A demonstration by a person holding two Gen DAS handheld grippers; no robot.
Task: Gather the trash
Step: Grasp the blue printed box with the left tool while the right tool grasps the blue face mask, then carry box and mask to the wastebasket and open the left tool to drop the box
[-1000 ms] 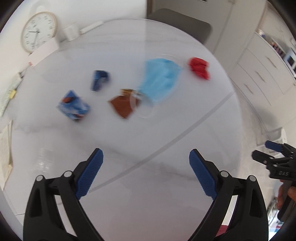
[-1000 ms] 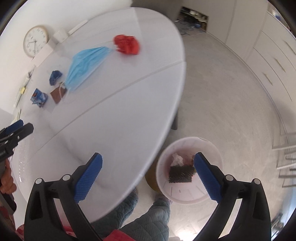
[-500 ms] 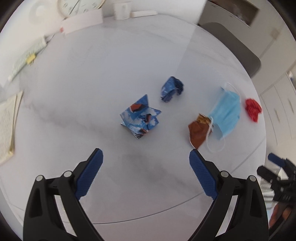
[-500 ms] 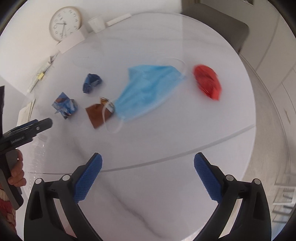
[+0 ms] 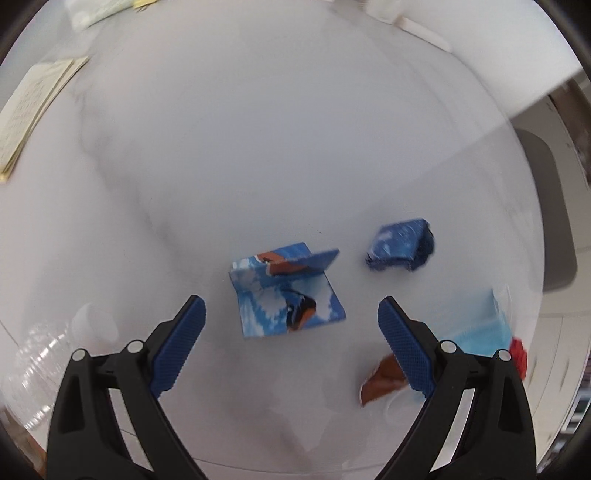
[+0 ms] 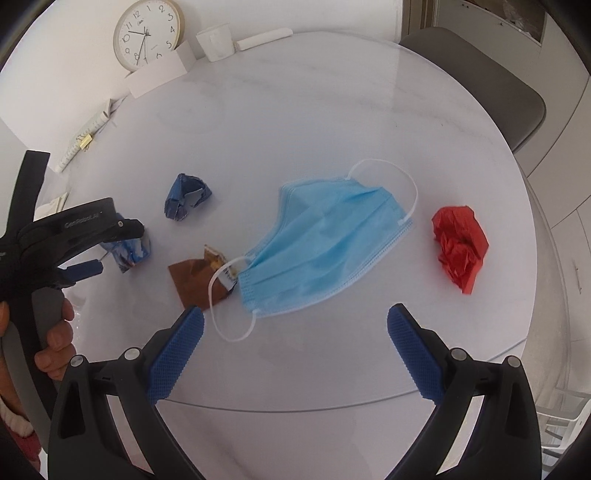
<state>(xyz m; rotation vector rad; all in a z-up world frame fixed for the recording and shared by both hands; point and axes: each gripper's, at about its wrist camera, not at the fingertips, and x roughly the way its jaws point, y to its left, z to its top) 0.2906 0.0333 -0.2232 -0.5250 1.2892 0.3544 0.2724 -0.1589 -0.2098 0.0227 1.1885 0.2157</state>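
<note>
"GenRobot.AI" reads on the left gripper [image 6: 90, 254] body, seen from the right wrist. Clock [image 6: 147, 34] face numbered 1–12. Left gripper jaws wide, empty, hovering over the blue printed wrapper [image 5: 286, 295] on the white table [image 6: 314, 110]. Right gripper [image 6: 295, 343] jaws wide, empty, near the blue face mask [image 6: 325, 247]; mask's long axis runs near-left to far-right. Brown wrapper [image 6: 195, 280] touches the mask's near loop. Dark blue crumple [image 6: 186, 197] farther left; red crumpled paper [image 6: 460, 245] right. White cup [image 6: 216, 40] far; contents not visible.
</note>
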